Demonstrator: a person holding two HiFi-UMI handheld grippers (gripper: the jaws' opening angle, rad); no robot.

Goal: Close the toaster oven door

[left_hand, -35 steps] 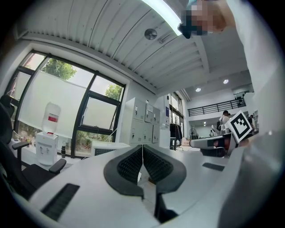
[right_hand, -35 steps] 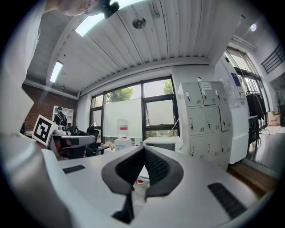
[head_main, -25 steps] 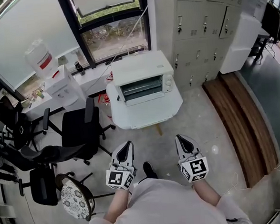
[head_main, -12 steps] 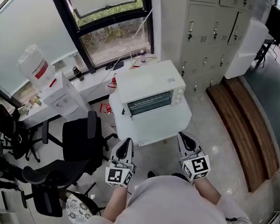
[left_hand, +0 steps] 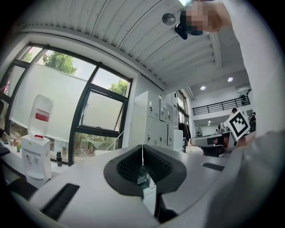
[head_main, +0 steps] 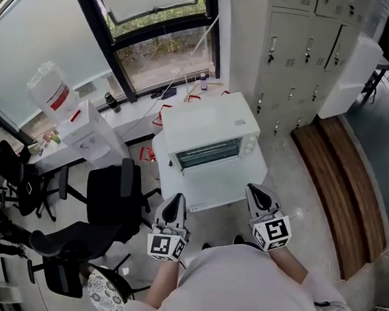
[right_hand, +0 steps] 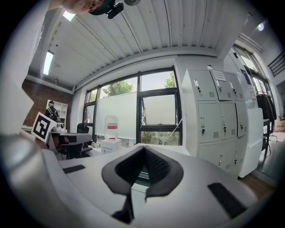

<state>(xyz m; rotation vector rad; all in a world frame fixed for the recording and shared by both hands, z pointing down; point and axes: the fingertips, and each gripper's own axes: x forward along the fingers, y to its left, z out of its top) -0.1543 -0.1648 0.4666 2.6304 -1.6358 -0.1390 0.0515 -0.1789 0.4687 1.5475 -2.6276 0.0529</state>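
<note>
A white toaster oven (head_main: 207,122) stands on a small white table (head_main: 164,177) below the window. Its door (head_main: 215,182) hangs open toward me and the wire rack inside shows. In the head view my left gripper (head_main: 177,199) is shut and held just short of the table's near edge, left of the door. My right gripper (head_main: 252,188) is shut too, off the door's near right corner. Neither touches the oven. In the left gripper view the left gripper (left_hand: 142,147) has its pads pressed together with nothing between them. The right gripper (right_hand: 144,149) looks the same in its own view.
Black office chairs (head_main: 113,186) crowd the left of the table, with a patterned stool (head_main: 104,292) near my left side. A water dispenser (head_main: 79,120) stands at the window ledge. Grey lockers (head_main: 292,38) and a wooden platform (head_main: 339,188) lie to the right.
I have moved toward the oven: it and its table have come closer to the grippers in the head view. Both grippers stay shut and side by side.
</note>
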